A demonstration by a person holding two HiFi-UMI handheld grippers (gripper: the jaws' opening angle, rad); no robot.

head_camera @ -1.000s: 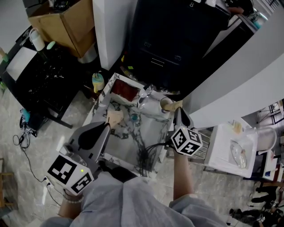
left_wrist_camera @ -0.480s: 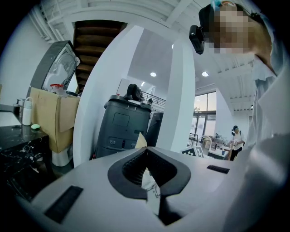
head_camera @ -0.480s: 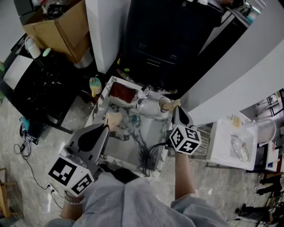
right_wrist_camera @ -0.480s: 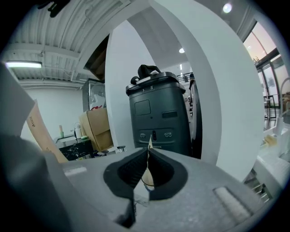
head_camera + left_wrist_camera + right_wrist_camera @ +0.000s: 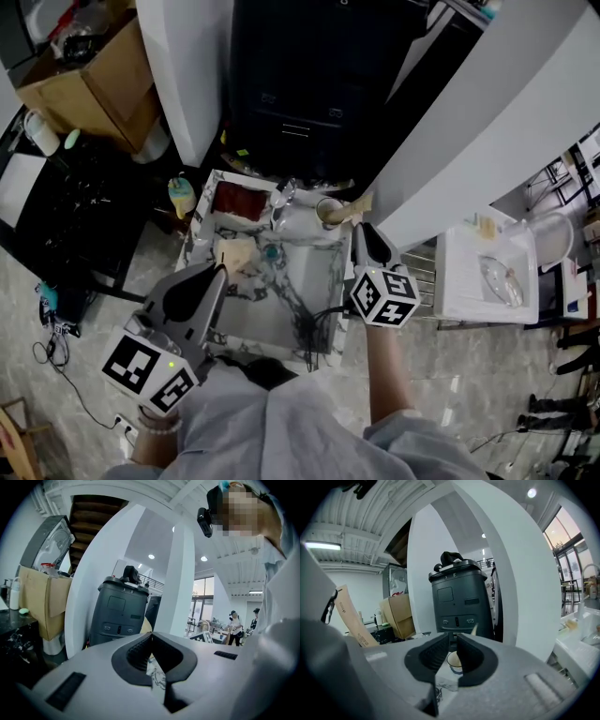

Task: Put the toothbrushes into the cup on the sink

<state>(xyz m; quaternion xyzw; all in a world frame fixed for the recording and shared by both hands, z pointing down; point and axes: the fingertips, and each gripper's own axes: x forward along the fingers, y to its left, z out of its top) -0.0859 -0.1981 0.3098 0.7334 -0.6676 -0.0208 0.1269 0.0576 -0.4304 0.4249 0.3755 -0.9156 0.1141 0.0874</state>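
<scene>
A pale cup (image 5: 327,213) stands on the back right corner of the marbled sink (image 5: 251,314), with a beige toothbrush handle (image 5: 362,203) leaning out of it. My right gripper (image 5: 360,231) hovers just in front of the cup, its jaws a narrow gap apart and nothing between them. In the right gripper view the cup (image 5: 453,662) and the handle (image 5: 474,630) show just past the right gripper (image 5: 453,637). My left gripper (image 5: 217,275) is over the sink's front left, shut and empty. In the left gripper view the left gripper (image 5: 151,634) has its tips touching.
A faucet (image 5: 281,197) rises at the sink's back, and a beige lump (image 5: 239,253) lies in the basin by the drain (image 5: 272,251). A red tray (image 5: 234,199) sits back left, with a yellow bottle (image 5: 180,195) beside it. A dark machine (image 5: 300,94) stands behind and a white cart (image 5: 487,281) to the right.
The head view has swung, so the sink sits slightly more to the left and higher. Both grippers keep about the same place over the sink; the right one stays close to the cup.
</scene>
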